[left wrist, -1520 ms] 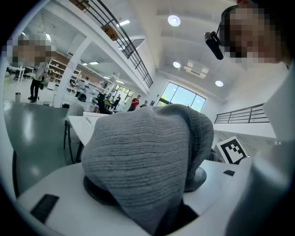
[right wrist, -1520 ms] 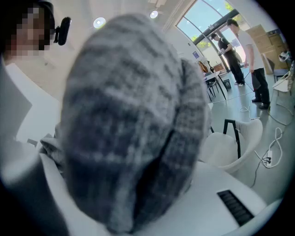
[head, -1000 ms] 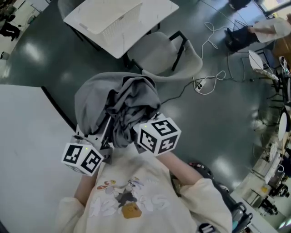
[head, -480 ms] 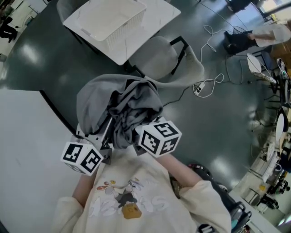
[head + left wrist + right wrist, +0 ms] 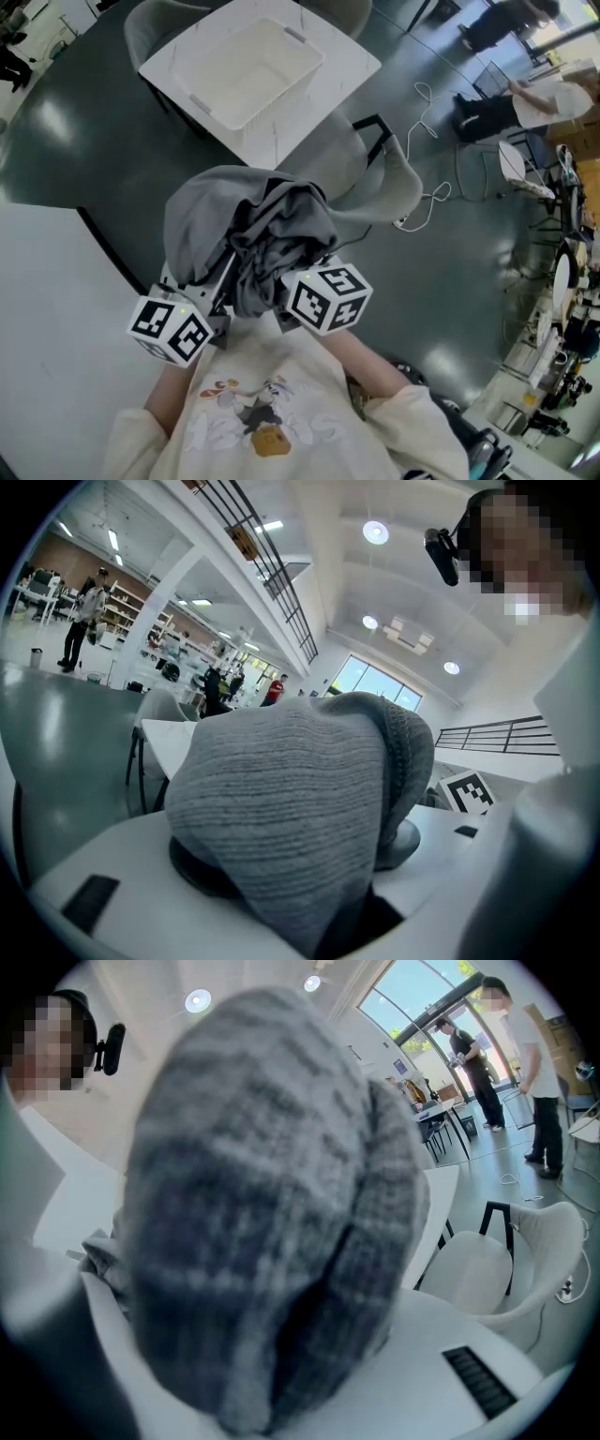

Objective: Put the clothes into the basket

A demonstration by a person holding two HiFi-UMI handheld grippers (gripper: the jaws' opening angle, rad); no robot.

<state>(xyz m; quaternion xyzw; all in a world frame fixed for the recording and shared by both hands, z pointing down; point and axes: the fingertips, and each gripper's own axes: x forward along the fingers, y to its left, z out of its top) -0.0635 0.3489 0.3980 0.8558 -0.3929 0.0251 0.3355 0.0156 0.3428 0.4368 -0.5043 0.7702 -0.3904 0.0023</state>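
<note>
A bundled grey garment [image 5: 248, 230] hangs in front of me, carried between both grippers. My left gripper [image 5: 214, 281], with its marker cube at lower left, is buried in the bundle's left side. In the left gripper view the ribbed grey cloth [image 5: 291, 808] fills the space between the jaws. My right gripper [image 5: 279, 279] grips the bundle's right side, and grey cloth [image 5: 253, 1232] covers most of the right gripper view. The white basket [image 5: 281, 94] stands empty on a white table [image 5: 323, 94] beyond the garment, apart from it.
A grey chair [image 5: 380, 192] stands between me and the basket's table, partly under the garment. A large white table [image 5: 56, 309] lies at my left. Cables [image 5: 427, 202] trail over the dark floor at right. People stand far off at the upper right.
Both grippers have moved forward with the grey garment held between them. The basket and its table now lie lower and nearer in the head view, and the chair has slid partly under the bundle.
</note>
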